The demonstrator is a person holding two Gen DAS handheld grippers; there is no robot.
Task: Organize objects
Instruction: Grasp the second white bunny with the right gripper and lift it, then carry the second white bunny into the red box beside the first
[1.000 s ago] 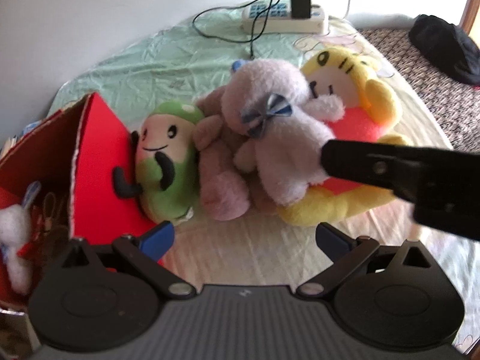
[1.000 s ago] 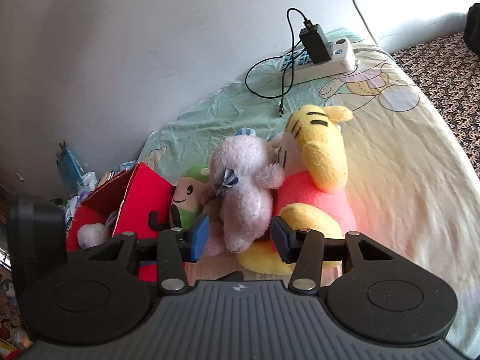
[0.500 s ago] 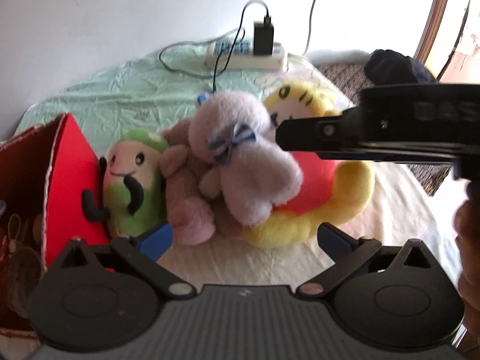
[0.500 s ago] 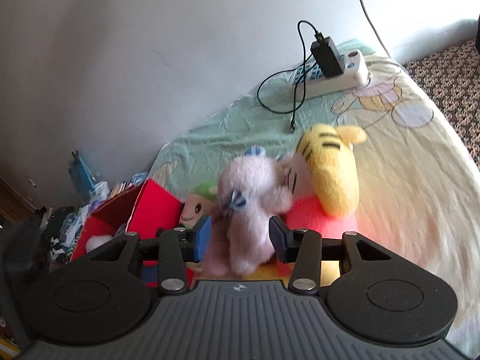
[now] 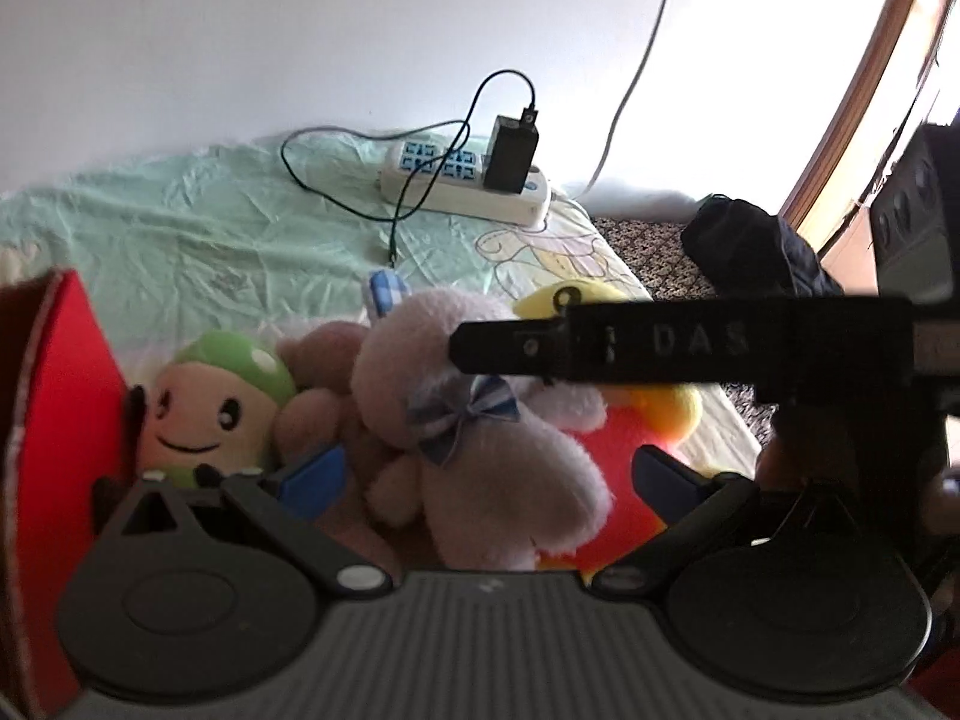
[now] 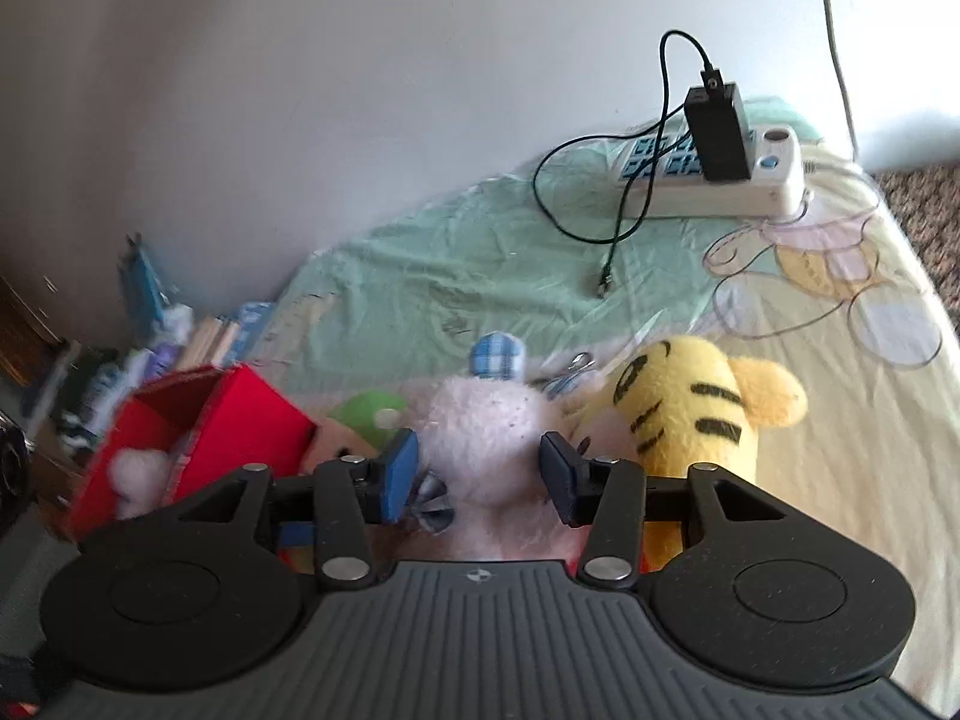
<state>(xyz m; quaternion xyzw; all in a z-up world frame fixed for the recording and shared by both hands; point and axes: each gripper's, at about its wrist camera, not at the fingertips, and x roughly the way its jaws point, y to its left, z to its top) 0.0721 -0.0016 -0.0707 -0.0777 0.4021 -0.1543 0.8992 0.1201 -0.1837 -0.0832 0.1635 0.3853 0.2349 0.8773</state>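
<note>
While I am bringing the right gripper (image 6: 477, 474) down over the pile, its blue pads are now straddling the head of the pale lilac bear (image 6: 489, 444), whereas a second ago they were framing its lower body from further back; the jaws are spread, narrower than the left pair, and I cannot tell whether the pads are touching the plush. I am reading this as the approach to a grasp, not yet a hold. I am holding the left gripper (image 5: 489, 471) low and closer in, jaws wide apart and empty. The bear is lying on the bedsheet (image 6: 456, 264) between the green mushroom doll (image 5: 210, 402) and the yellow tiger (image 6: 690, 414), with the red box (image 6: 228, 420), the likely destination, just beside the doll
</note>
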